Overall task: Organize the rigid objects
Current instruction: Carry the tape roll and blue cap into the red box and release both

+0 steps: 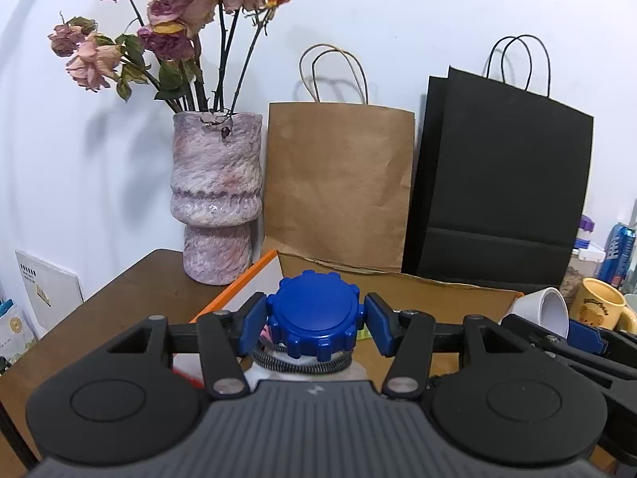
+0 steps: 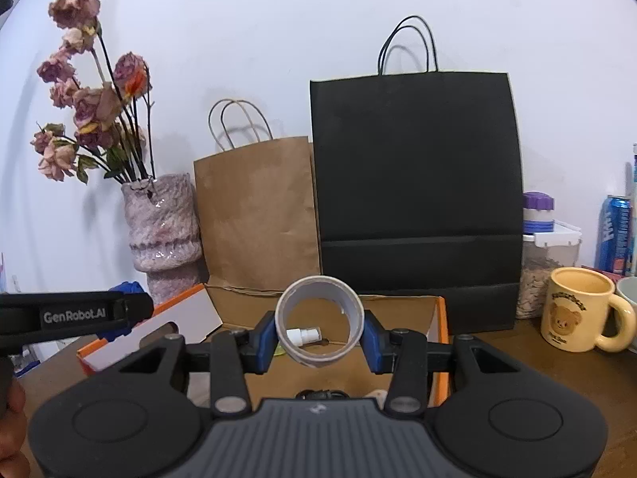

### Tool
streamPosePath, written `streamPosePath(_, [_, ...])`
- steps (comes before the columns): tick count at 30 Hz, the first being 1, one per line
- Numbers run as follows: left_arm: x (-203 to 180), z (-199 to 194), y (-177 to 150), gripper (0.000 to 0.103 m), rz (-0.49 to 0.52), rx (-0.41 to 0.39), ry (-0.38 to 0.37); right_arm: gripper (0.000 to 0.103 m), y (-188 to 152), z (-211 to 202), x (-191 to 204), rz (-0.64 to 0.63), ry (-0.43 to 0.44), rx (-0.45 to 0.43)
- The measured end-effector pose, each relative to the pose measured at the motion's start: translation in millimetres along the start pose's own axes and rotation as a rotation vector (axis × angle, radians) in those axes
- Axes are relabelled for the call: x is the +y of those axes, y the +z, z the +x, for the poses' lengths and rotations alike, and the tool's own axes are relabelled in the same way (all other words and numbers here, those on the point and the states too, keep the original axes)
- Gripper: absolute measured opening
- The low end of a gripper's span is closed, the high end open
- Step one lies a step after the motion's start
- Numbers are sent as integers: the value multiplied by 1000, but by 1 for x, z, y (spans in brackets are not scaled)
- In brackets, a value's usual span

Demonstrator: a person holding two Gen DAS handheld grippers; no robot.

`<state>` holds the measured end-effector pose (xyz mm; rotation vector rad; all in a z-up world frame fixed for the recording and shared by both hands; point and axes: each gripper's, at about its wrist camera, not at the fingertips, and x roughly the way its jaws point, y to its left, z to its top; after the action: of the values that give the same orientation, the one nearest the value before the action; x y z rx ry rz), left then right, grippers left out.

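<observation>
Left gripper point(image 1: 314, 318): we are clamping the blue-capped bottle point(image 1: 314, 314), keeping it upright.
Right gripper point(image 2: 318, 334): we are pinching the tape roll point(image 2: 319, 320), lowering it gently into the box point(image 2: 440, 338).

Two wrist fisheyes, low and close before the black bag point(image 2: 416, 195), both facing it, left view from farther left, sharing vase point(image 1: 217, 195), brown bag point(image 1: 338, 187).

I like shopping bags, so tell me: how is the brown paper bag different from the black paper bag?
The brown paper bag is shorter and narrower; the black paper bag stands taller and wider. The brown paper bag looks creased, while the black paper bag looks smooth, with one fold line low down. The brown paper bag has light twisted handles; the black paper bag has thin black ones. Both stand upright against the white wall, side by side, behind the cardboard box.
</observation>
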<state>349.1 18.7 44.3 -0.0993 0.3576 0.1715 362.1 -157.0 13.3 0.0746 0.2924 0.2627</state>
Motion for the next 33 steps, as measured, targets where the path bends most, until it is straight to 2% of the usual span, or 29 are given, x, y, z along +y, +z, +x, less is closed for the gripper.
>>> streamPosePath(13, [0,59,5,55,65,54,17,43,6,50,5,-46,8,85])
streamPosePath(23, [2,74,2,56,99,112,37,43,-5,66,5,-68,-32,203])
streamPosePath(25, [2,76,1,60,104,127,53,43,-7,67,4,-67,-34,218])
streamPosePath(26, [3,76,1,65,102,130,56,47,-8,66,4,-66,-36,221])
streamPosePath(27, [3,77,1,76,101,130,62,53,-8,66,4,-64,-42,222])
streamPosePath(28, [4,76,1,86,102,126,68,67,-9,66,3,-63,-51,220])
streamPosePath(29, [4,75,1,91,103,120,71,81,-8,65,3,-64,-61,216])
streamPosePath(30, [4,74,1,100,105,114,73,85,-9,64,3,-69,-74,208])
streamPosePath(33, [2,72,2,103,120,105,79,96,-7,63,3,-67,-87,196])
